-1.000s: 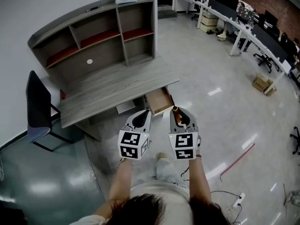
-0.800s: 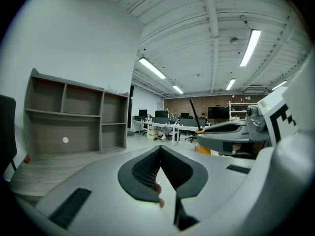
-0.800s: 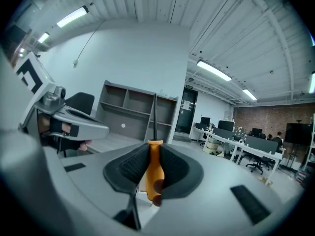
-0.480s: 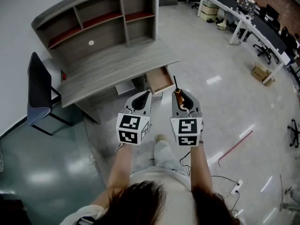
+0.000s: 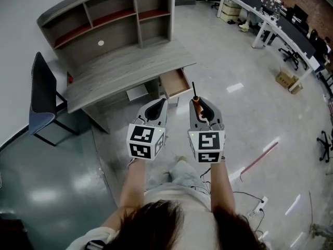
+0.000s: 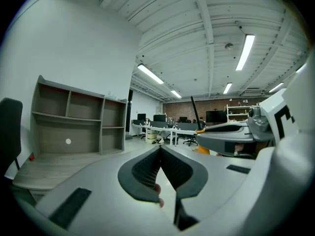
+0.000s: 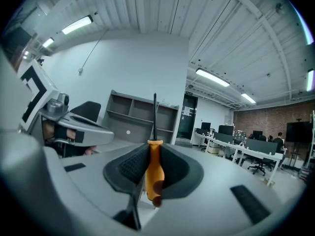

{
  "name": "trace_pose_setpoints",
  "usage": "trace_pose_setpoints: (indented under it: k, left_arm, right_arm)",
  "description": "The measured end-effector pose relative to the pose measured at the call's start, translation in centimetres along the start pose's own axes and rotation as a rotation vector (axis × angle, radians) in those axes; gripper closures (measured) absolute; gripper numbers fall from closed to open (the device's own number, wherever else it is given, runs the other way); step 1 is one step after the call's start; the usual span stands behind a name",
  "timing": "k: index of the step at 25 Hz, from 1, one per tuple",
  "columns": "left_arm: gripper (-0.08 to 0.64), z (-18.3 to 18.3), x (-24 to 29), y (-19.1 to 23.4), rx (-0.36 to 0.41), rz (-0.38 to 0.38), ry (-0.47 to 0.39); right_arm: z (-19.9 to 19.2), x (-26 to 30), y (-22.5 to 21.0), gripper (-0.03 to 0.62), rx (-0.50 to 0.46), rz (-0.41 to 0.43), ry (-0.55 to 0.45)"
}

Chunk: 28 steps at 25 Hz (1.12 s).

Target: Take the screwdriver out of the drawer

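An orange-handled, black-shafted screwdriver (image 7: 153, 173); grey right gripper (image 7: 154, 149) with black ribbed pads (image 7: 130, 166); its white cube (image 5: 208, 146) carries black square markers; pale grey wood-grain surface (image 5: 125, 69); tan-lined open drawer (image 5: 176, 83).

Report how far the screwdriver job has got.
Done: the screwdriver is out of the drawer, its orange handle clamped in the right gripper, shaft pointing forward. In hand: nothing else; the left gripper is shut and empty. Left: only the drawer, open under the desk, if it should be closed.
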<state>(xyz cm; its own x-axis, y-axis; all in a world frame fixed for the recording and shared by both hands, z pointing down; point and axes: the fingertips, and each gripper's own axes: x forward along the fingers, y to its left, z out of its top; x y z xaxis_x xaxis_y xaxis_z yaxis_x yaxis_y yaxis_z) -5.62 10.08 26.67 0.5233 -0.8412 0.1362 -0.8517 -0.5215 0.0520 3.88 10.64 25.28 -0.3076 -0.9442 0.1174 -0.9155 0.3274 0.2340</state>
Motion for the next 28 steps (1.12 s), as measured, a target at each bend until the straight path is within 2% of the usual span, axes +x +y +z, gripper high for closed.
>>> trace_pose_setpoints:
  k: [17,28]
  left_arm:
    - [0.543,1.9,1.0,-4.6,-0.006,0.053,-0.009]
    - [0.543,1.3,-0.5,-8.8,0.010,0.112,0.011]
  right_arm:
    - [0.8,-2.8,-3.9,0.508,-0.024,0.063,-0.031]
    - [-0.2,-6.4,-5.8,0.508,-0.009,0.113,-0.046]
